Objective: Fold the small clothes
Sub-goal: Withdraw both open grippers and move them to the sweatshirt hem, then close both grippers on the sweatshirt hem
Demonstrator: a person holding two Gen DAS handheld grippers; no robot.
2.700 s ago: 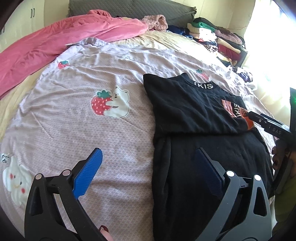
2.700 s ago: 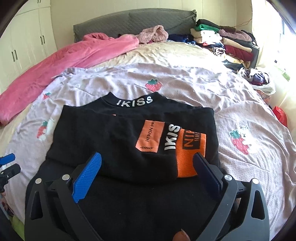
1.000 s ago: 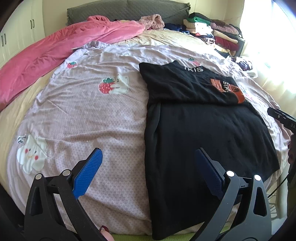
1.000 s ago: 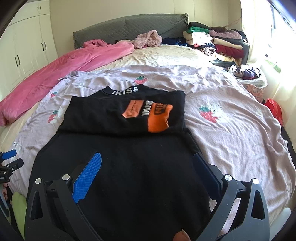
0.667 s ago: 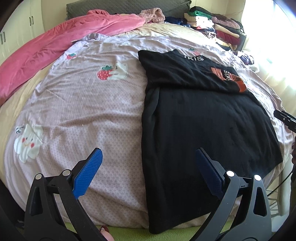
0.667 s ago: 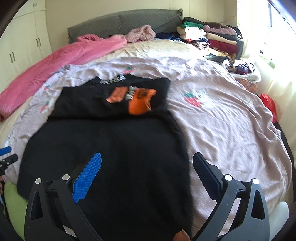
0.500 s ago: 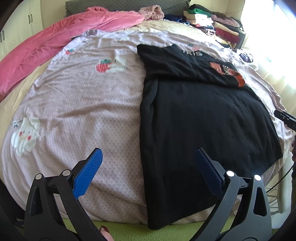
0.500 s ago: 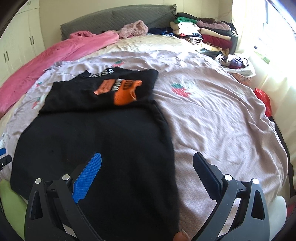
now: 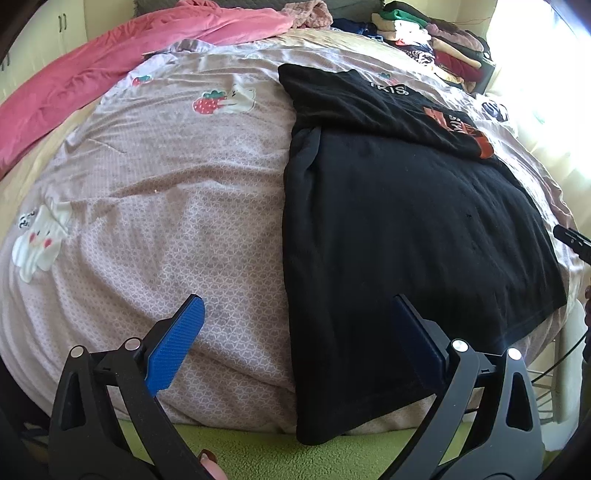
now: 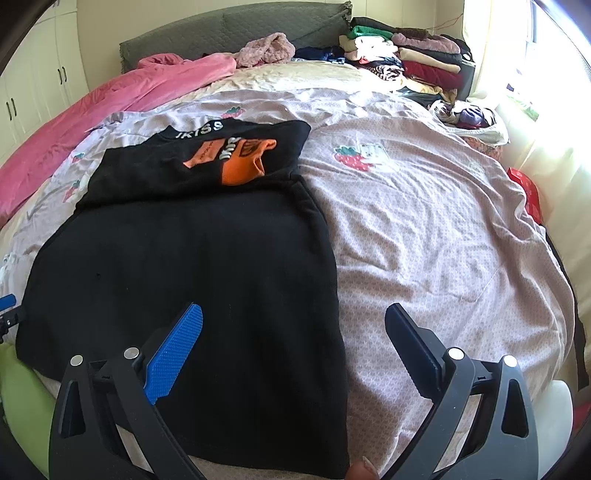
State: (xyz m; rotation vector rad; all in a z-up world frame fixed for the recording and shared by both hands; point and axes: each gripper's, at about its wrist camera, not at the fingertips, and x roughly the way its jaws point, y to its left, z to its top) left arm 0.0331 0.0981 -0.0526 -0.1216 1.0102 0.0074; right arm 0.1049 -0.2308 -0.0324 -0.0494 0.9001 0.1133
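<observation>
A black garment (image 9: 399, 236) (image 10: 192, 273) lies flat on the lilac strawberry-print sheet (image 9: 177, 192) (image 10: 424, 221), its sleeves folded in across the chest with orange lettered cuffs (image 10: 240, 157) (image 9: 461, 127) on top. Its hem hangs over the near bed edge. My left gripper (image 9: 295, 332) is open above the hem's left corner, holding nothing. My right gripper (image 10: 293, 338) is open above the hem's right corner, also holding nothing. The tip of the right gripper (image 9: 570, 240) shows at the right rim of the left wrist view.
A pink blanket (image 10: 122, 96) lies along the bed's left side. Folded clothes are stacked (image 10: 413, 55) at the far right by the grey headboard (image 10: 229, 26). A bag of clothes (image 10: 469, 118) sits beside the bed. Green fabric (image 9: 280, 454) lies below the bed edge.
Both grippers have drawn back from the folded sleeves toward the garment's hem at the near bed edge, staying open. The garment has not moved.
</observation>
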